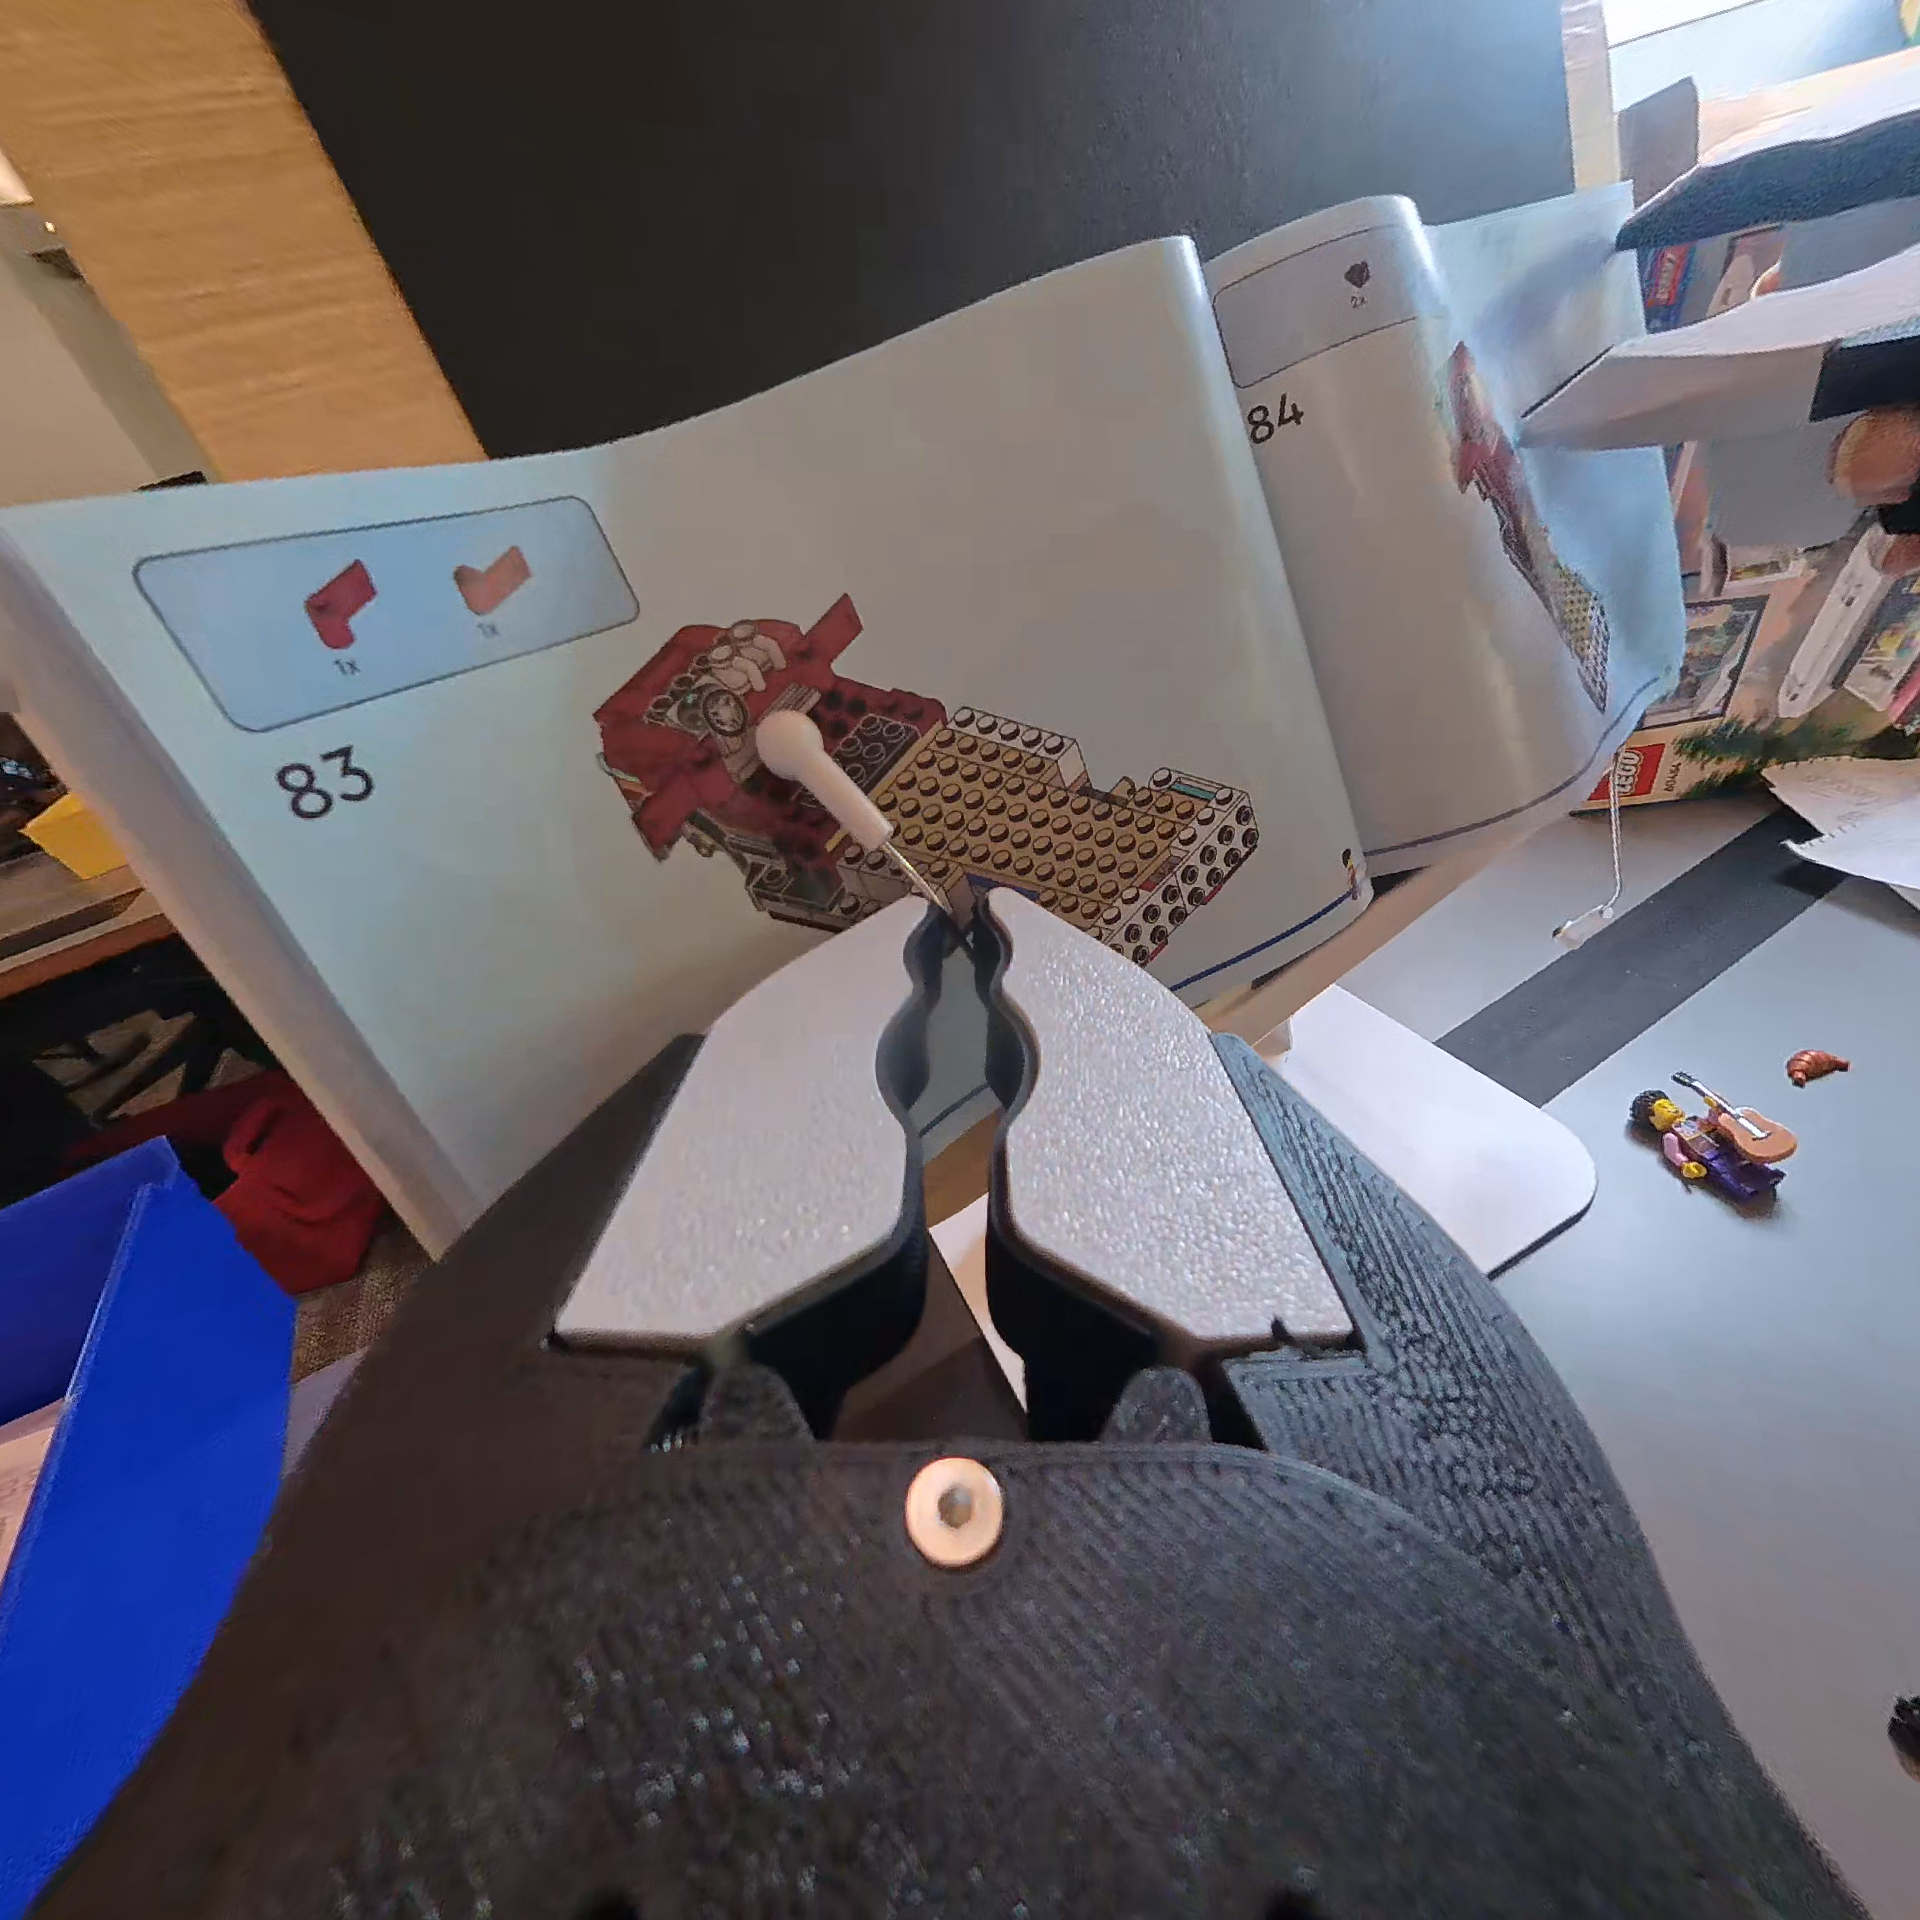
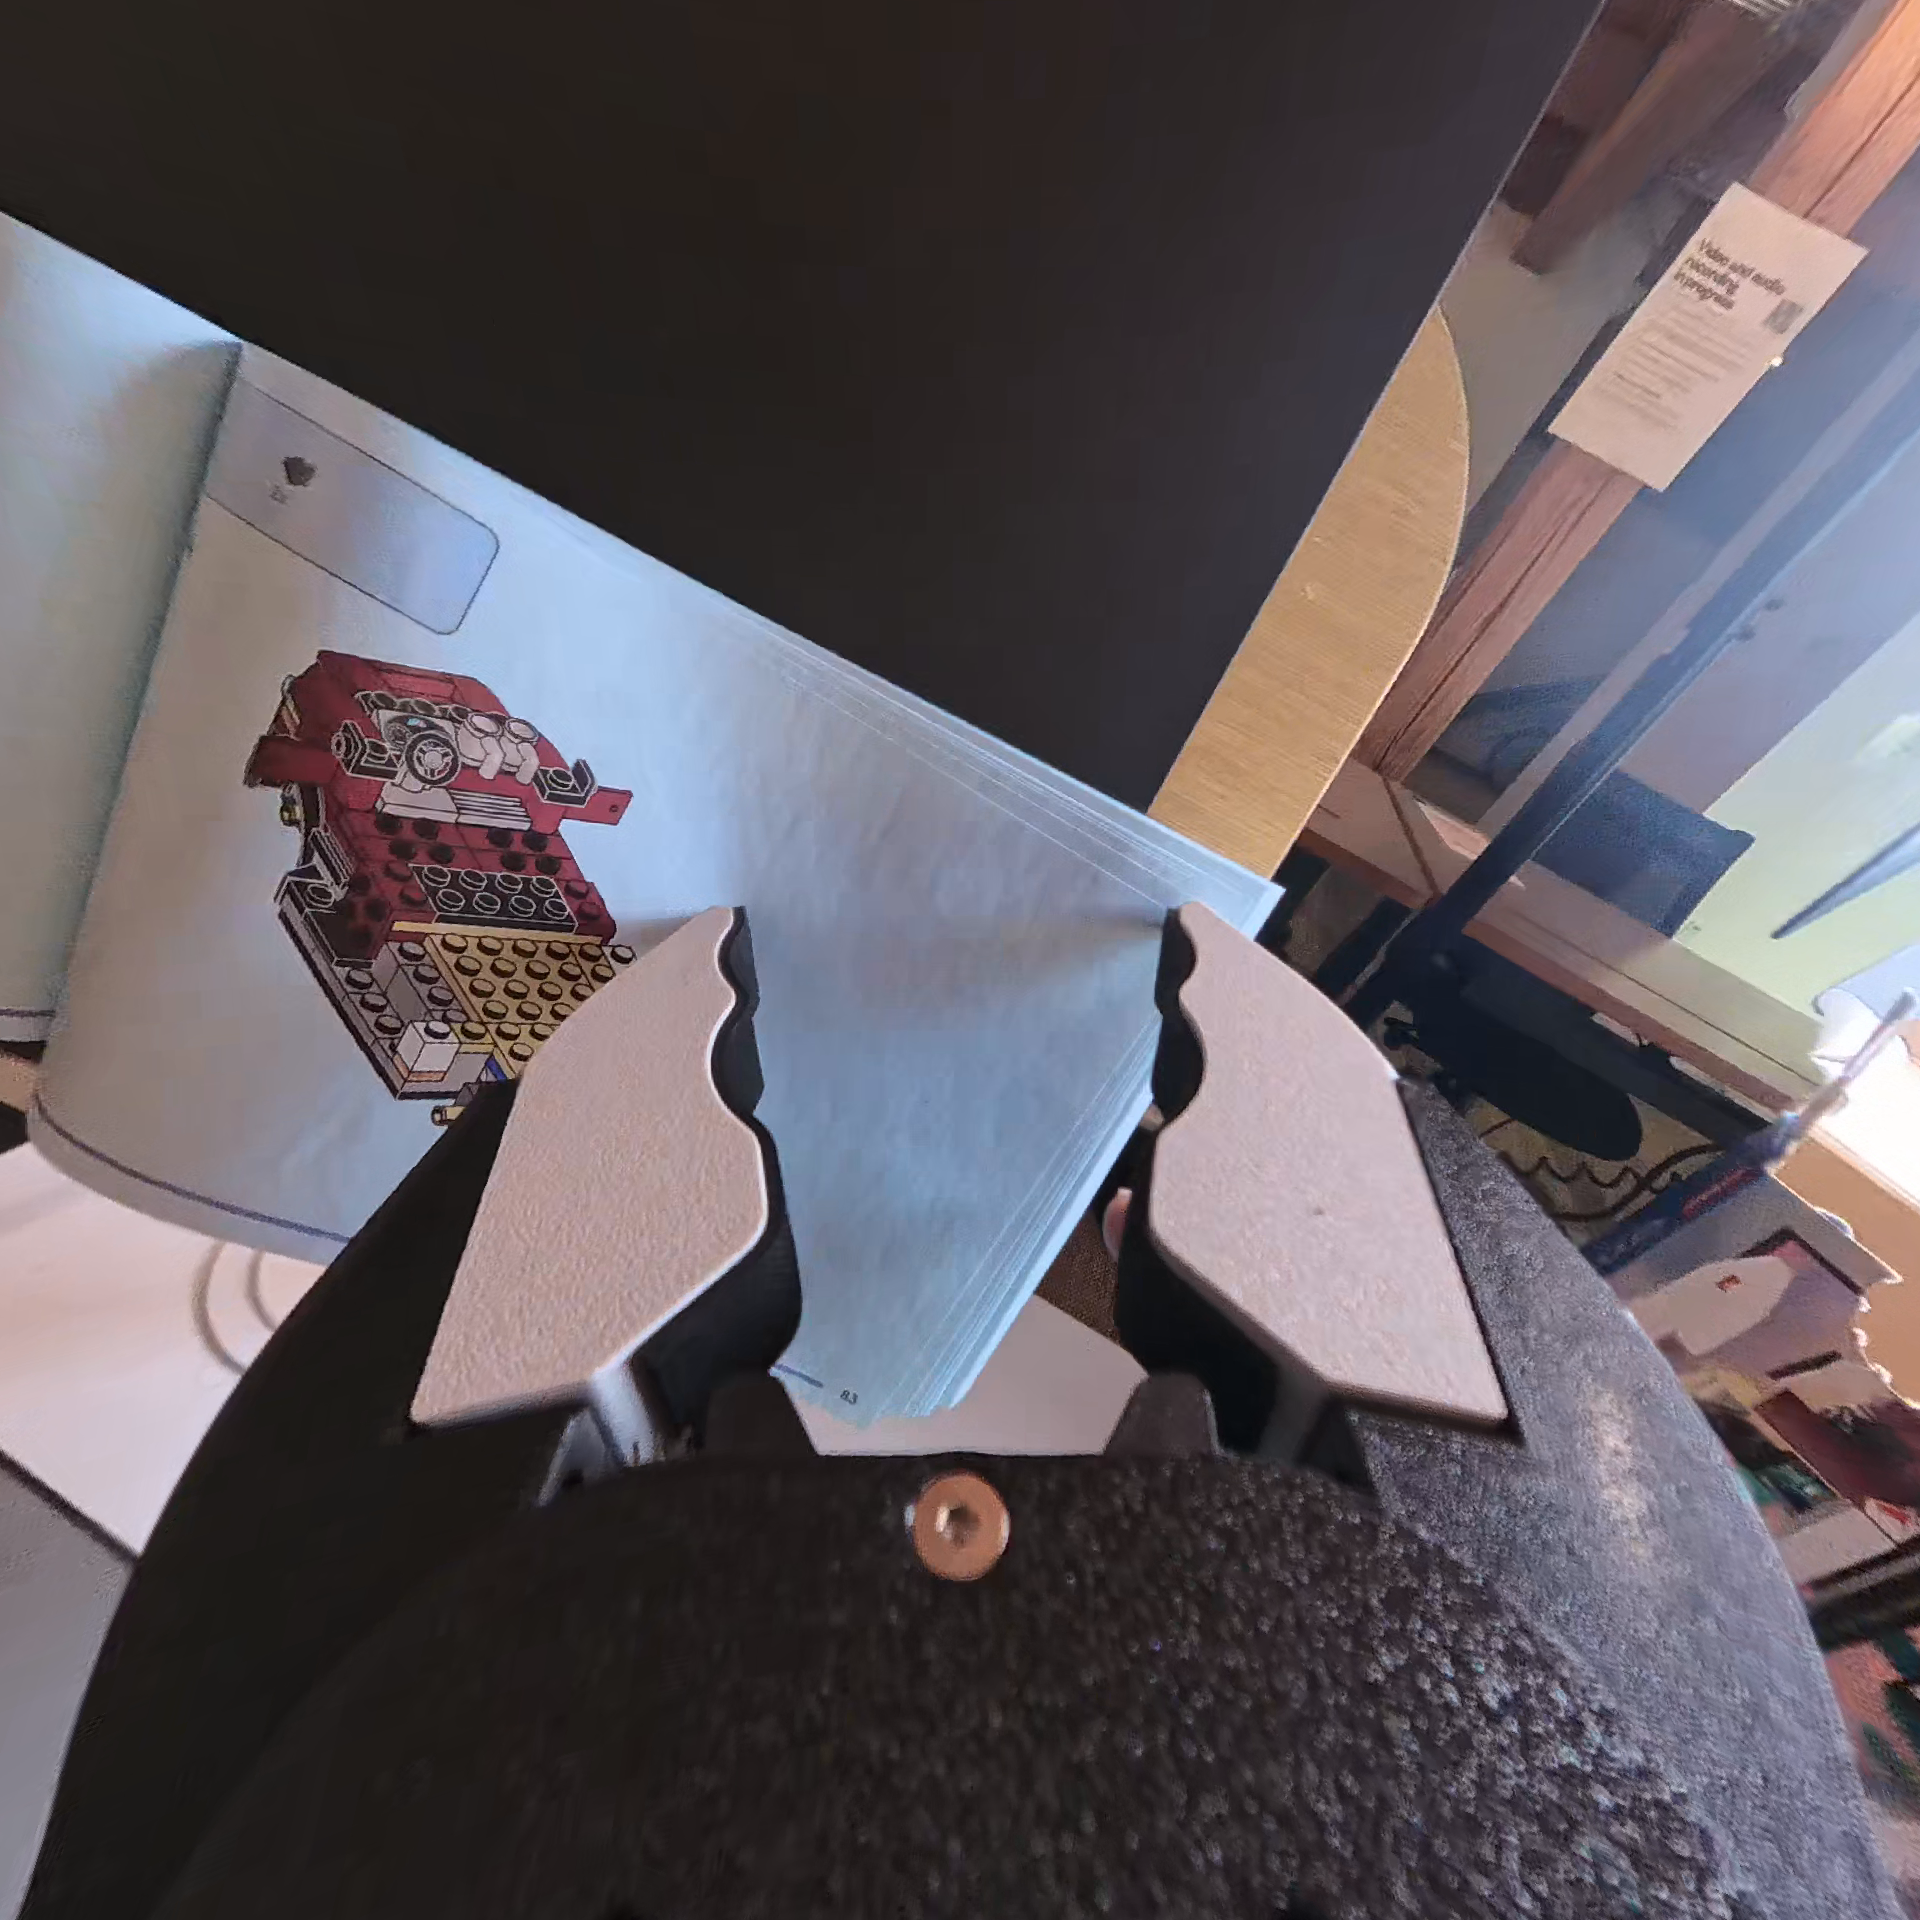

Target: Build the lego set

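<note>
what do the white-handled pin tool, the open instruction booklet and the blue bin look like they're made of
White-handled pin tool: smooth matte handle, likely plastic, with a thin shiny shaft, probably metal, pinched in the left gripper.
Open instruction booklet: thin paper with a slight sheen; the pages curl.
Blue bin: opaque rigid walls, seemingly plastic.

Open instruction booklet [image 1: 727, 582] stands propped on a white stand [image 1: 1455, 1143], pages curved, printed brick-model diagrams on both pages. Blue bin [image 1: 125, 1382] at lower left, yellow bin [image 1: 73, 844] farther back. On the grey surface [image 1: 1714, 1351]: toy minifigure with a guitar [image 1: 1714, 1138] lying flat, small brown croissant piece [image 1: 1816, 1064] just beyond it, apart. Boxed brick set [image 1: 1766, 727] and loose white papers [image 1: 1849, 821] at right. Thin white cord [image 1: 1605, 883] hangs by the booklet's right edge. Right view: black panel [image 2: 831, 312] behind the booklet, wooden shelving [image 2: 1558, 883], printed paper notice [image 2: 1704, 332] on a wooden post.
</note>
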